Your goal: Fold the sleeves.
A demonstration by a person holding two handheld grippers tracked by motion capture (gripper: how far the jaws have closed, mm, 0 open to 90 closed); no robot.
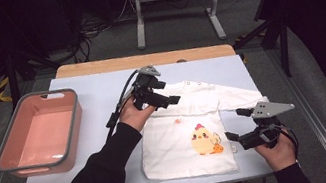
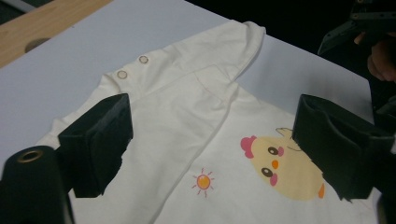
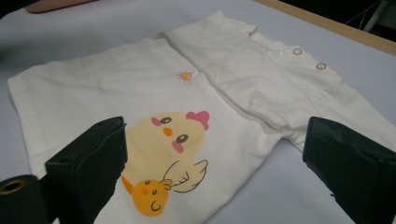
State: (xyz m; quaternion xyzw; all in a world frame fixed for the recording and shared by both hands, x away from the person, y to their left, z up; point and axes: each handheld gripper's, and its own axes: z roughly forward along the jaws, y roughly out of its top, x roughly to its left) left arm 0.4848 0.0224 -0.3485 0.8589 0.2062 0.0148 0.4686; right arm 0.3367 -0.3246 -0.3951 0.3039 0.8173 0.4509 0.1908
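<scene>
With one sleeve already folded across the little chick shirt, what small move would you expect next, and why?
Probably the right tool moves to the outstretched sleeve and takes it, to fold it over the shirt. That sleeve lies flat on the white mat, while the other one is already folded across the chest. Both tools, the left tool included, are open and hold nothing.

High view: fixed above the near edge of the table (image 1: 100, 90), facing forward and down, far enough to take in the whole surface. Left gripper view: close and low over the shirt (image 2: 196, 121), looking along own jaws toward the right edge. Right gripper view: equally close, looking from the right edge toward the far left corner. Shared by all three: the shirt with the chick print (image 3: 175, 133).
</scene>
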